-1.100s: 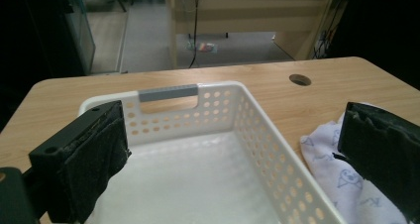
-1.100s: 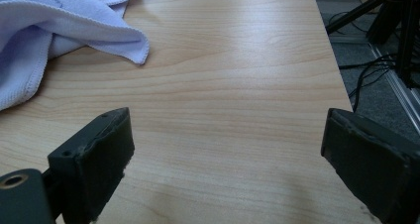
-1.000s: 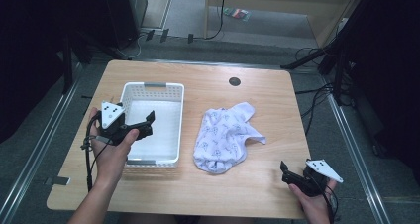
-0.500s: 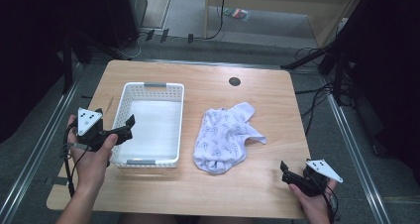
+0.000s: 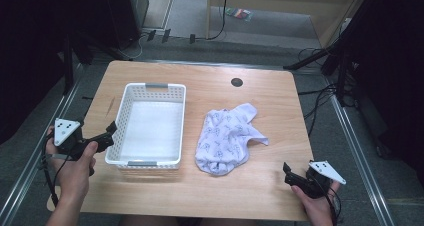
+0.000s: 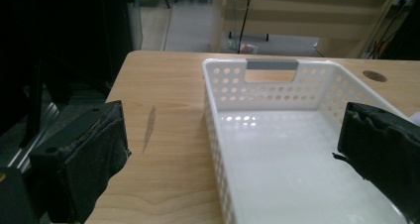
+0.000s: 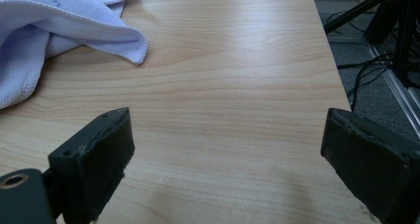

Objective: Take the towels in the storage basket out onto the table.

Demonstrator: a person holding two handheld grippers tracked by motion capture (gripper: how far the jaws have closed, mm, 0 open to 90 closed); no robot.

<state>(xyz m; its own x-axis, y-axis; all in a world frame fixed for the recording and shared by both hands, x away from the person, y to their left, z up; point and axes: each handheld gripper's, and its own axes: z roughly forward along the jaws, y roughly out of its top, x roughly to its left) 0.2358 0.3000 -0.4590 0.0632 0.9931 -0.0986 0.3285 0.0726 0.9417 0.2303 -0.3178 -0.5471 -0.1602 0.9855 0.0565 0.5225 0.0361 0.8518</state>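
High view: the left tongs [image 5: 107, 136] hang wide just left of the white basket [image 5: 150, 126]. The right tongs [image 5: 288, 173] gape empty near the bench's [image 5: 260, 186] front edge, apart from the crumpled cloth [image 5: 225, 138]

The left black two-jaw handheld gripper [image 5: 111, 133] has a chunky dark body topped by a grey three-cornered plate [image 5: 66, 130] dotted with small dark holes. A thin black cable [image 5: 48, 178] trails from it along the bare forearm [image 5: 67, 206], which wears no sleeve. The right black two-jaw handheld gripper [image 5: 288, 170] carries a matching pale triangular plate [image 5: 327, 171], also marked with small dark spots, and a dark cable [image 5: 333, 211] hangs from it. In both gripper views the jaws appear as thick black blocks faced with worn, rough-edged padding [image 6: 106, 149]; the right one's near arm [image 7: 22, 196] shows a brass-coloured round hole [image 7: 13, 180].
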